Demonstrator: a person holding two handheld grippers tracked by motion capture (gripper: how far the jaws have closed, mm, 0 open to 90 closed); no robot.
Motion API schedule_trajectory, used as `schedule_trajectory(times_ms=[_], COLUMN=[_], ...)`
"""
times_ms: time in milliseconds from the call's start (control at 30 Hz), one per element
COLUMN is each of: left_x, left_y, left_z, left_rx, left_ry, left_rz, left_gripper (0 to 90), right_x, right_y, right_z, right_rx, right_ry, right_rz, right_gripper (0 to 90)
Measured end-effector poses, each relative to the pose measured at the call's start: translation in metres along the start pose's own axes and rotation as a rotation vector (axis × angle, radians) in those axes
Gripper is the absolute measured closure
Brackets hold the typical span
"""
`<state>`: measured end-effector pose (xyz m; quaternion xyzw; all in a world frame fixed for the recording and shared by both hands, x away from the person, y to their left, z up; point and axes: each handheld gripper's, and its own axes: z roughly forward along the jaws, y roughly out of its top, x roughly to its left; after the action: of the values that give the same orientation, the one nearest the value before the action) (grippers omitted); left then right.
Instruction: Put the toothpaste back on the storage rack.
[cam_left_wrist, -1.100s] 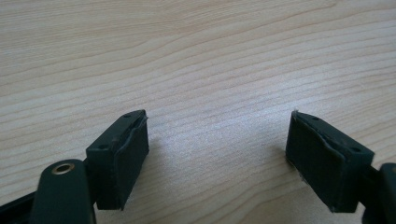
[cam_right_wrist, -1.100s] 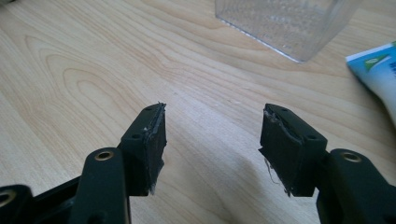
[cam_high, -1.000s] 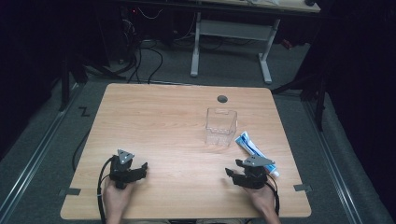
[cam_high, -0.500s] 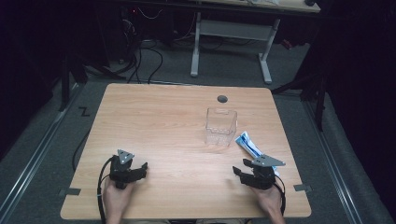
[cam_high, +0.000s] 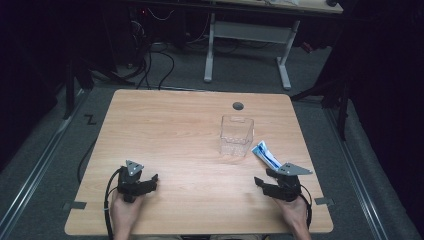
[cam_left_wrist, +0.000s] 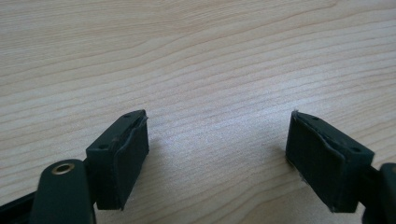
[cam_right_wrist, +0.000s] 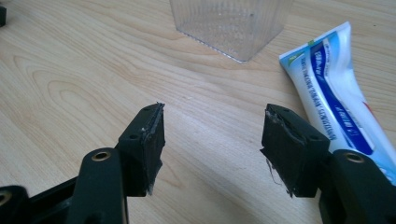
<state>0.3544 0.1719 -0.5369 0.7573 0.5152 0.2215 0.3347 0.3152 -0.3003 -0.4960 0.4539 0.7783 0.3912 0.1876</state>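
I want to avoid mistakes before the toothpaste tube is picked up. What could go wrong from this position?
1. The right gripper is open with bare table between its jaws; the toothpaste tube lies off to one side, so closing now would probably catch nothing.
2. The tube lies flat on the table, so the jaws may scrape the wood or push it away.
3. The clear plastic container stands close to the tube's far end; a sweeping approach might knock it.

The tabletop (cam_high: 175, 130) is pale wood-grain laminate, smooth and matt. The container (cam_high: 236, 135) is clear ribbed plastic. The toothpaste tube (cam_right_wrist: 334, 88) is glossy white and blue plastic. Each claw's pads (cam_right_wrist: 152, 140) are matt black rubber, frayed at the edges
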Motion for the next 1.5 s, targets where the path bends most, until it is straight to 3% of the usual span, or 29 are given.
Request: schedule_trajectory(times_ms=[200,333,433,633,733,833,933,1067,1167,1333,1400,1500], left_x=[0.000,0.000,0.000,0.000,0.000,0.000,0.000,0.000,0.000,0.000,0.000,0.000], left_y=[0.000,0.000,0.000,0.000,0.000,0.000,0.000,-0.001,-0.001,-0.001,-0.001,-0.001], left_z=[0.000,0.000,0.000,0.000,0.000,0.000,-0.001,-0.001,-0.001,-0.001,-0.001,-0.001], left_rx=[-0.001,-0.001,-0.001,-0.001,-0.002,-0.004,-0.004,-0.006,-0.008,-0.009,-0.008,-0.009], left_ry=[0.000,0.000,0.000,0.000,0.002,0.003,0.002,0.007,0.008,0.009,0.008,0.008], left_rz=[-0.001,-0.001,-0.001,-0.001,-0.002,-0.003,-0.003,-0.008,-0.015,-0.015,-0.015,-0.014], left_gripper=[21.6,21.7,21.6,21.6,22.2,23.5,23.6,25.4,26.8,26.9,26.8,25.7], right_x=[-0.007,-0.014,-0.020,-0.033,-0.038,-0.043,-0.049,-0.052,-0.055,-0.054,-0.054,-0.054], right_y=[0.002,0.004,0.008,0.017,0.021,0.024,0.031,0.039,0.047,0.053,0.057,0.061], right_z=[-0.008,-0.012,-0.016,-0.019,-0.020,-0.018,-0.016,-0.015,-0.008,-0.002,0.007,0.015], right_rx=[-0.023,-0.029,-0.030,-0.012,-0.031,-0.024,-0.017,0.007,0.062,0.106,0.157,0.191], right_ry=[-0.036,-0.053,-0.068,-0.058,-0.026,-0.035,-0.062,-0.084,-0.088,-0.127,-0.159,-0.175], right_rz=[0.011,0.058,0.067,0.094,0.127,0.143,0.113,0.093,0.060,0.005,-0.023,-0.058], right_gripper=[35.8,31.5,28.7,23.3,22.5,21.7,17.1,17.4,17.6,27.0,28.7,31.7])
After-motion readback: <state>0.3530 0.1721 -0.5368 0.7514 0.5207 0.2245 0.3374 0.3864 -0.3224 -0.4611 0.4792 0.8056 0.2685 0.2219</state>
